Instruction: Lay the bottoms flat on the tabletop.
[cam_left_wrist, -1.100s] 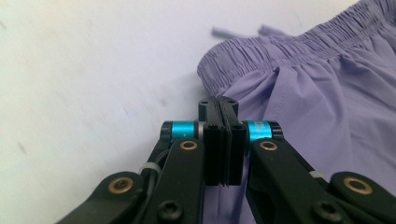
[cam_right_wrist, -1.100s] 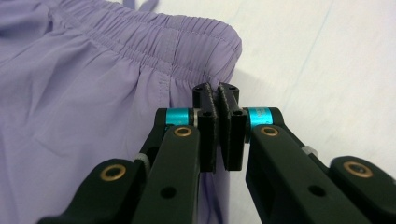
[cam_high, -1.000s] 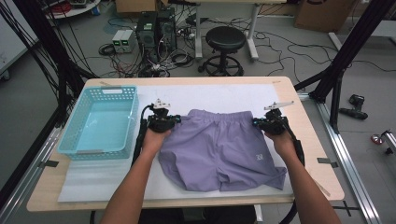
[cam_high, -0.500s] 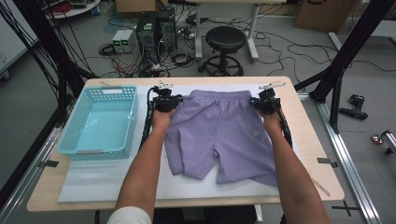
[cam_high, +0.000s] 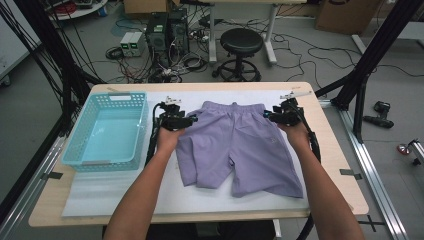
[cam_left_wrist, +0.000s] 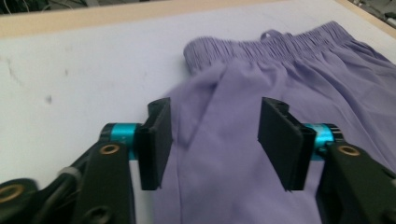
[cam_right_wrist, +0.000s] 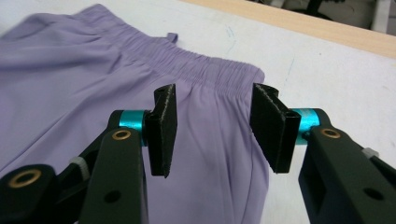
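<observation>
Shorts, lilac woven pair with elastic waistband (cam_high: 240, 145), flat near bench's far edge; left gripper (cam_left_wrist: 214, 140) and right gripper (cam_right_wrist: 212, 130) just opened, gripping nothing. Next: regrip to fold.

The shorts (cam_high: 237, 147) are plain lilac with no print, lying on a white sheet (cam_high: 100, 195) that covers the light wooden desk (cam_high: 345, 195), beside a pale turquoise lattice-walled basket (cam_high: 80, 150), while each black tool (cam_left_wrist: 215, 140) carries bright cyan collars behind its pads.
</observation>
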